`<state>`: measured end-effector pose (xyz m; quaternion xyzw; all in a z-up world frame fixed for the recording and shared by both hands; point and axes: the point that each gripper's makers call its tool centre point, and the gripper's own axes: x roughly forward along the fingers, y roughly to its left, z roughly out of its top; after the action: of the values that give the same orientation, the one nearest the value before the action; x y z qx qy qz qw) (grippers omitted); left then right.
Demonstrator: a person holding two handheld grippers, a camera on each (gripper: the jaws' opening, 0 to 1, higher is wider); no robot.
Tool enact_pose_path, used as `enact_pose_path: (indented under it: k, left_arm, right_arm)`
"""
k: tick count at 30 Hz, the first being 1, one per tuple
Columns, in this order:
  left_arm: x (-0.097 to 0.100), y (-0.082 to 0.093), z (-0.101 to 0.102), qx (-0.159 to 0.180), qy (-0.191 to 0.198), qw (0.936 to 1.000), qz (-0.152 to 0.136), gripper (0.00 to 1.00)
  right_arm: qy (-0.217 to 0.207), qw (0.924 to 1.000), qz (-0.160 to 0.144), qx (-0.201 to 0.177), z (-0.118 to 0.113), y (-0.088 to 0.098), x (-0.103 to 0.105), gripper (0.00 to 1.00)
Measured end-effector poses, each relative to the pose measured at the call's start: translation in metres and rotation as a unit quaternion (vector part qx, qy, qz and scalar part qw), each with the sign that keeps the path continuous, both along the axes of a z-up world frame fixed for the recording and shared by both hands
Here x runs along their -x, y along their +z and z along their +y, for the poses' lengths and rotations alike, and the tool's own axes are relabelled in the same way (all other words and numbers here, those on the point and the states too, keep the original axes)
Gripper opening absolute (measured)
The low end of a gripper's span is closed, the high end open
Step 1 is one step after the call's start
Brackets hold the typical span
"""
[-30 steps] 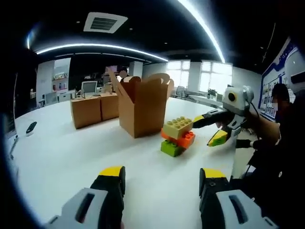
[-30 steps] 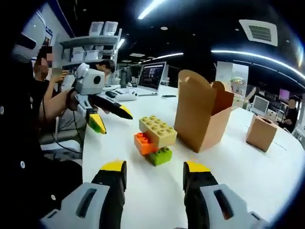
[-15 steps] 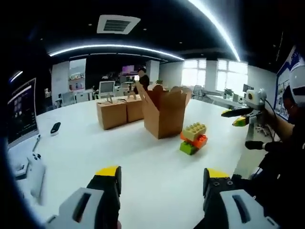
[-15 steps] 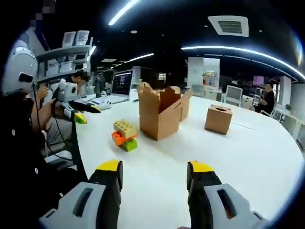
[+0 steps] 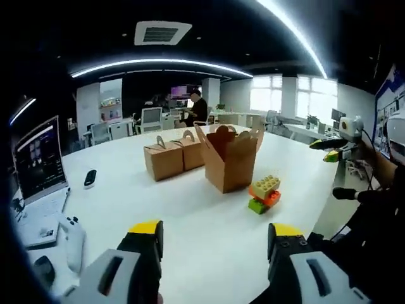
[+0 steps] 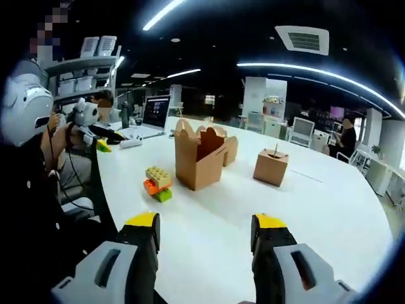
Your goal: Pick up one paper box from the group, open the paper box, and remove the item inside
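- Now both grippers have drawn back from the opened paper box (image 5: pixel 231 158) and block stack (image 5: pixel 264 193), well ahead of the jaws.
- Left gripper (image 5: pixel 212 250) and right gripper (image 6: pixel 207 244) jaws apart, empty; item appears removed onto the surface (image 5: pixel 190 221).

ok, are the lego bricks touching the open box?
Apart. In the left gripper view a strip of white table separates the stacked bricks from the open paper box; the right gripper view shows the same gap.

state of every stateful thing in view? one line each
open paper box: upright, top flaps open
closed paper boxes: two, shut, side by side
brick stack: out of the box, on the table
laptop: lid up, screen lit
left gripper: open, empty
right gripper: open, empty
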<state>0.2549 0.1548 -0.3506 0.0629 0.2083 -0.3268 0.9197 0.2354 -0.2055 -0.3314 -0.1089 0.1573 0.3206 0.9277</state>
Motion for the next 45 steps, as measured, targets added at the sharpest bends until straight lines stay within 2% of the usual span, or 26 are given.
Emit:
enact_pose_path:
  k: [13, 18, 22, 29, 37, 45]
  left_arm:
    - [0.000, 0.019, -0.005, 0.003, -0.007, 0.9996, -0.025, 0.74]
    - [0.000, 0.026, -0.001, 0.012, -0.001, 0.9993, -0.036, 0.75]
    - [0.000, 0.034, 0.004, 0.016, 0.007, 0.9989, -0.044, 0.75]
    - [0.002, 0.035, 0.008, 0.009, 0.014, 0.9990, -0.041, 0.75]
    - [0.006, 0.038, 0.001, 0.011, -0.002, 0.9992, -0.037, 0.75]
    - [0.006, 0.043, 0.001, 0.014, -0.002, 0.9992, -0.037, 0.75]
  right_arm:
    - [-0.004, 1.0000, -0.001, -0.005, -0.008, 0.008, 0.000, 0.62]
    - [-0.012, 0.9998, -0.016, -0.001, -0.011, 0.017, -0.002, 0.62]
    - [-0.013, 0.9998, -0.015, -0.005, -0.011, 0.021, -0.001, 0.63]
    - [-0.011, 0.9999, -0.005, 0.005, -0.011, 0.019, 0.002, 0.62]
    - [-0.001, 0.9999, 0.003, 0.012, -0.006, 0.019, 0.005, 0.62]
    - [0.002, 0.9998, 0.010, 0.015, -0.006, 0.022, 0.007, 0.62]
